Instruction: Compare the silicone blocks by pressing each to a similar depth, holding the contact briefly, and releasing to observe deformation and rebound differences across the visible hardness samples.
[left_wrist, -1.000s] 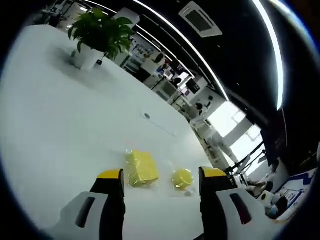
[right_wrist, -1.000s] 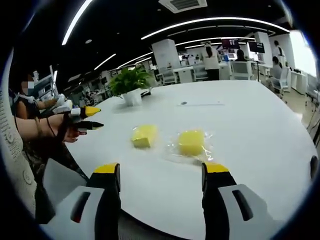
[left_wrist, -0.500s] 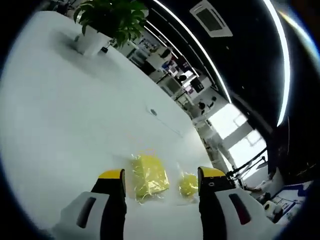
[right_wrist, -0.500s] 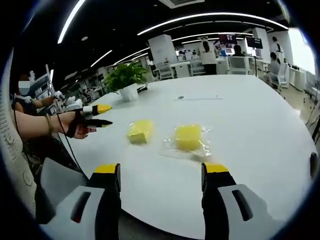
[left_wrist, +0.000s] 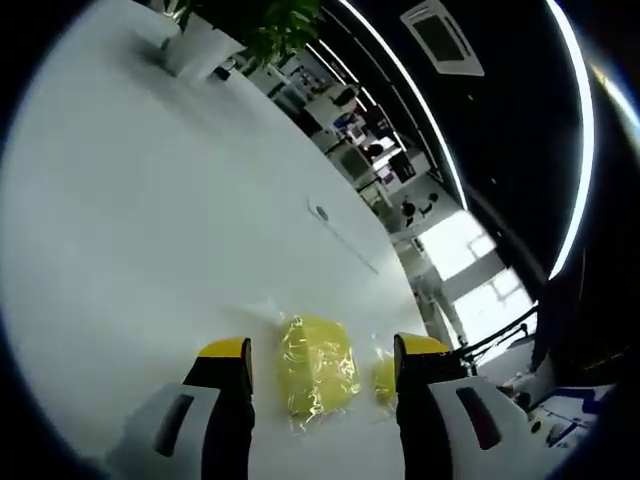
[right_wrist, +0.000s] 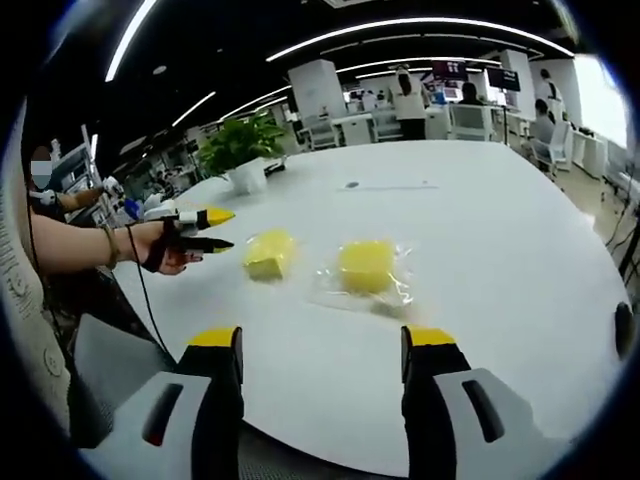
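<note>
Two yellow silicone blocks lie on the white table (right_wrist: 490, 220), each in clear plastic wrap. In the right gripper view the left block (right_wrist: 267, 254) and the right block (right_wrist: 366, 266) sit side by side beyond my right gripper (right_wrist: 322, 337), which is open and holds nothing. A hand holds my left gripper (right_wrist: 218, 229) just left of the left block, a short way from it. In the left gripper view that block (left_wrist: 318, 368) lies ahead between the open jaws of the left gripper (left_wrist: 322, 350). The other block (left_wrist: 385, 378) is partly hidden behind the right jaw.
A potted green plant (right_wrist: 238, 152) stands at the far side of the table, its white pot (left_wrist: 200, 45) near the top of the left gripper view. The person's forearm (right_wrist: 80, 245) reaches in from the left. Desks and people (right_wrist: 405, 100) fill the background.
The hand has carried my left gripper toward the left block, which now looms larger between its jaws. My right gripper has stayed nearly still. Both blocks rest where they were.
</note>
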